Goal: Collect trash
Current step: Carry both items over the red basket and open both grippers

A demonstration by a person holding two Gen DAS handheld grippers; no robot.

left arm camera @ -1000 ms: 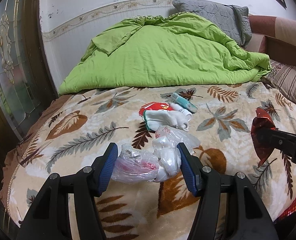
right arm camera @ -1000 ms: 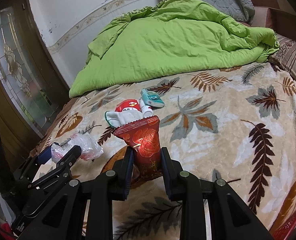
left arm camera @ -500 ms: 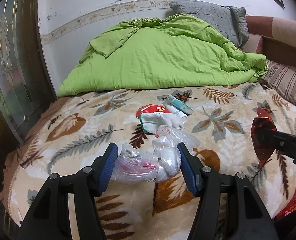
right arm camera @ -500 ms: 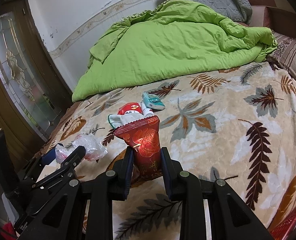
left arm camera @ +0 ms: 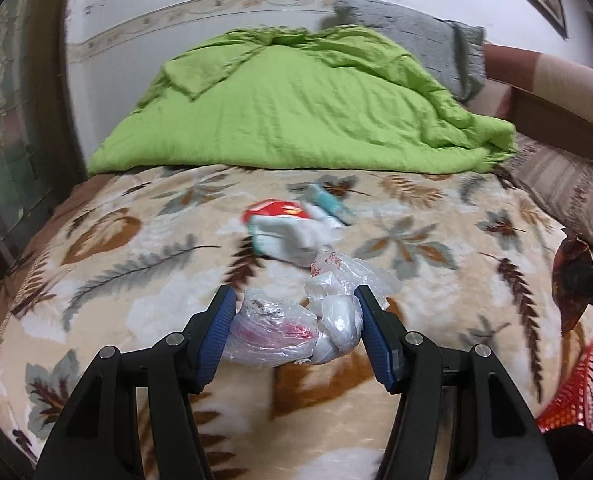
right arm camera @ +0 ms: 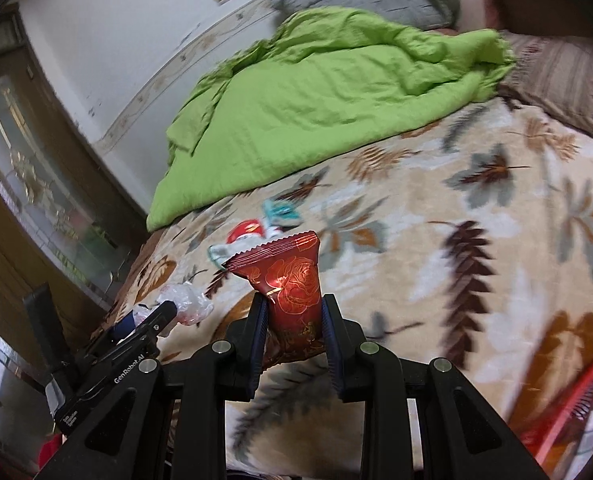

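A crumpled clear plastic bag (left arm camera: 292, 326) is clamped between the left gripper (left arm camera: 292, 328) pads, its long axis lying crosswise, three to nine o'clock. A red snack wrapper (right arm camera: 292, 292) is pinched upright in the right gripper (right arm camera: 292, 322), crimped end toward twelve. Two pieces are in hand; a small litter pile (left arm camera: 296, 228) on the bedspread (left arm camera: 436, 220) at twelve remains uncollected. A red basket (left arm camera: 584, 392) is seen at four o'clock.

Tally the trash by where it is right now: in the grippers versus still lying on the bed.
Held in grippers: 2, the clear plastic bag bundle in the left gripper and the red snack wrapper in the right gripper.
Lying on the blanket: 3, red packet, white-and-green pack, teal packet.
Total: 5
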